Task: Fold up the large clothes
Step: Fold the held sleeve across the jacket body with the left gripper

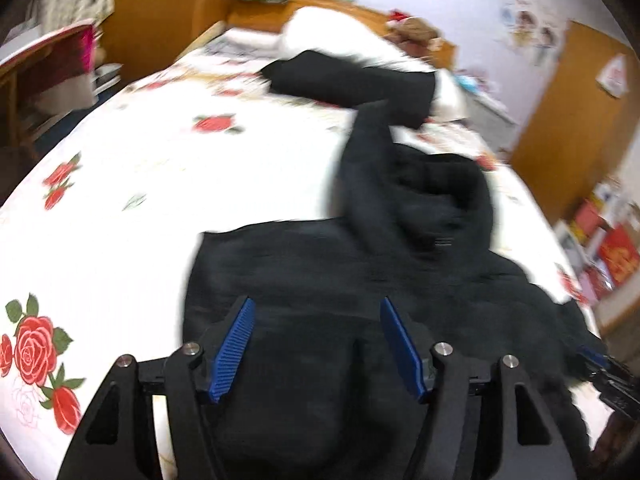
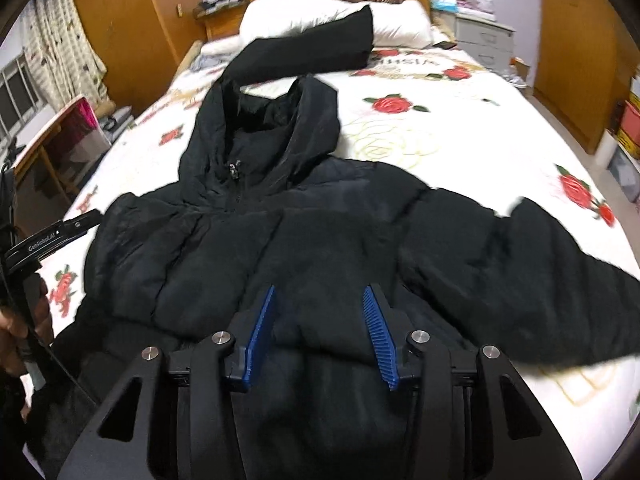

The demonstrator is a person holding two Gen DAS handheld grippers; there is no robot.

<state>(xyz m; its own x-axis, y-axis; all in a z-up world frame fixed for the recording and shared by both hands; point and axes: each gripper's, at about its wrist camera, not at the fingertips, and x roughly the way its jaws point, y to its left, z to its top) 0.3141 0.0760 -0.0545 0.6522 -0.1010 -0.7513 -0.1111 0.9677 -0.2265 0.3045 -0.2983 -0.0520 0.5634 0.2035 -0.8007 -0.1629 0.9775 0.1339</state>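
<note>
Jacket [image 2: 320,224], black, hooded and puffy, lies face up along the rose-print bed [image 2: 460,152], hood toward the pillow [image 2: 320,12], one sleeve stretched up there and the other spread out to the side. Both the left gripper [image 1: 316,344] and the right gripper [image 2: 320,332] hang part open over its lower body, blue pads apart and gripping nothing. For a neat fold, I'd pinch the hem through every layer with both, well apart, then lift together.
</note>
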